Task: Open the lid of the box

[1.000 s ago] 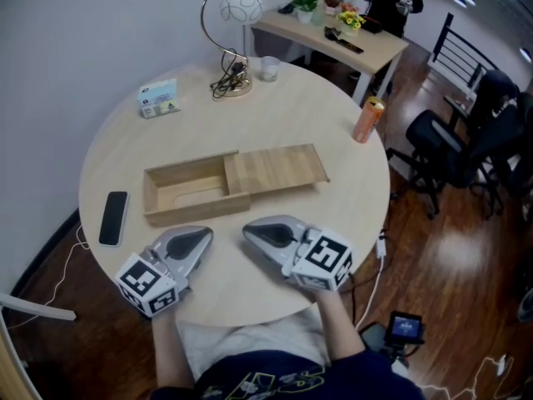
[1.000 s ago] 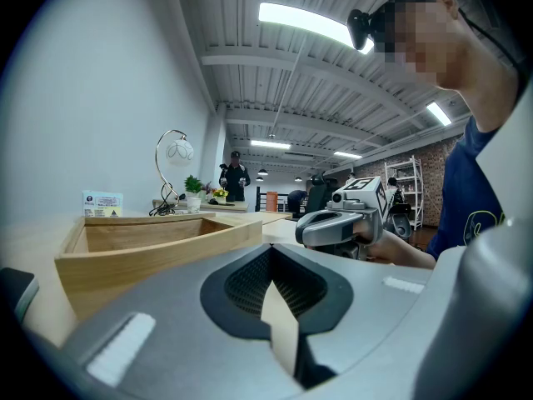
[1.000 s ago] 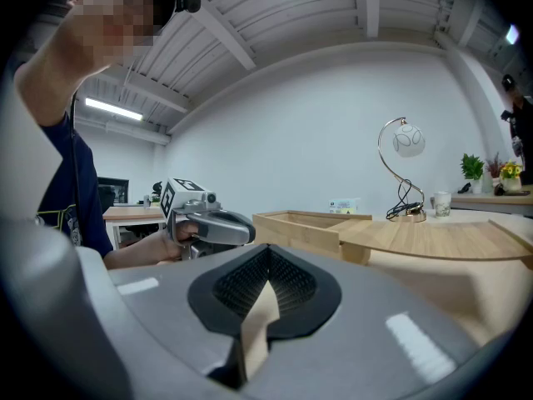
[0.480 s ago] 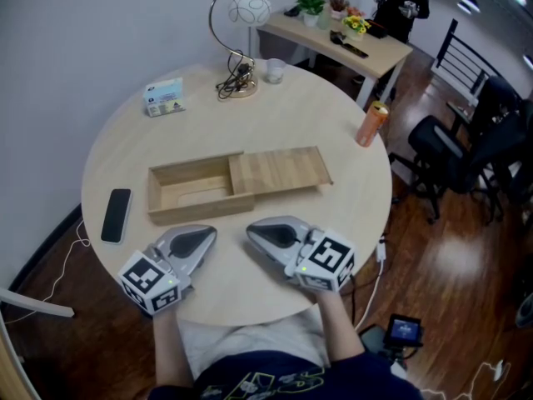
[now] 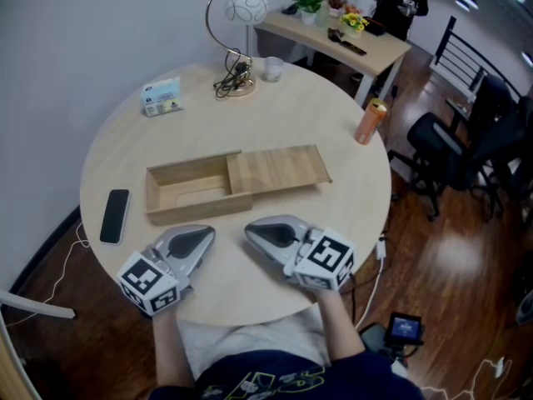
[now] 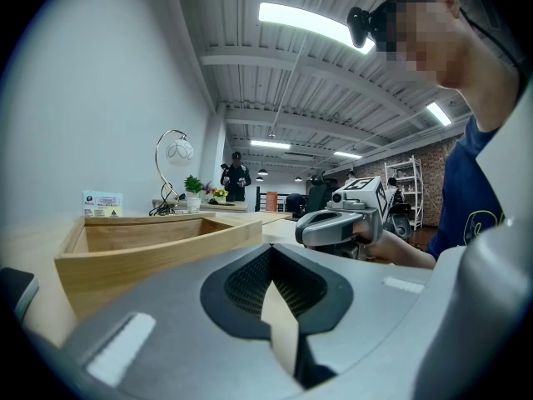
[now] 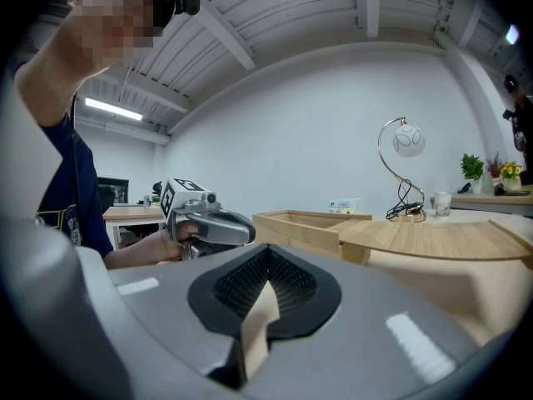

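- The round wooden worktop carries everything.
- The wooden box sits at its middle. Its lid is slid partway off to the right, so the left half is uncovered.
- The left gripper and right gripper lie at the near edge, just short of the box and not touching it. Each has its jaws pressed together on nothing.
- A black phone lies left of the box.

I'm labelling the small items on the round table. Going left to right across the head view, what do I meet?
phone → blue-and-white packet → lamp → glass cup → orange can. The wooden box spans several of these, so I leave it out.
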